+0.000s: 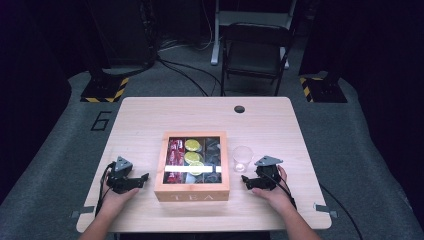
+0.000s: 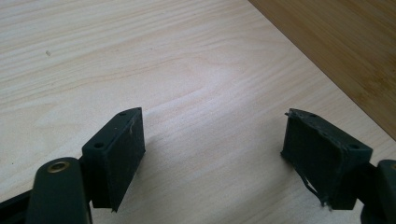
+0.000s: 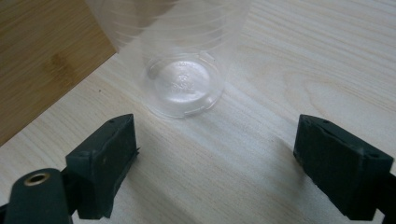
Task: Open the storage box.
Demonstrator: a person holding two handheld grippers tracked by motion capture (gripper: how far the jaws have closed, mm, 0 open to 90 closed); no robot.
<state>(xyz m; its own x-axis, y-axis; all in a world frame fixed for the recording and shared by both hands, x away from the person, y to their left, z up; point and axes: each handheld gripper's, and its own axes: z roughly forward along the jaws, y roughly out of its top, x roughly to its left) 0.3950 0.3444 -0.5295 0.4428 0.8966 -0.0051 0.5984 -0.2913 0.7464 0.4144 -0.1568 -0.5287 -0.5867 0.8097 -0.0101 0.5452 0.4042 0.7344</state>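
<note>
A wooden tea box (image 1: pixel 192 192) with a glass lid and "TEA" on its front sits in the middle of the light wood table (image 1: pixel 150 115); red, yellow and dark tea packets show through the lid. A clear plastic cup (image 1: pixel 242 159) stands upright just right of the box, and it rises close ahead in the right gripper view (image 3: pixel 180 70). My left gripper (image 1: pixel 146 177) rests on the table left of the box, open, nothing between its jaws (image 2: pixel 212 154). My right gripper (image 1: pixel 245 180) lies right of the box, below the cup, open and empty (image 3: pixel 215 163).
The box's side wall (image 2: pixel 345 51) runs along the right of the left gripper view and along the left of the right gripper view (image 3: pixel 42 56). A cable hole (image 1: pixel 239 109) marks the table's far edge. A dark chair (image 1: pixel 255 50) stands beyond the table.
</note>
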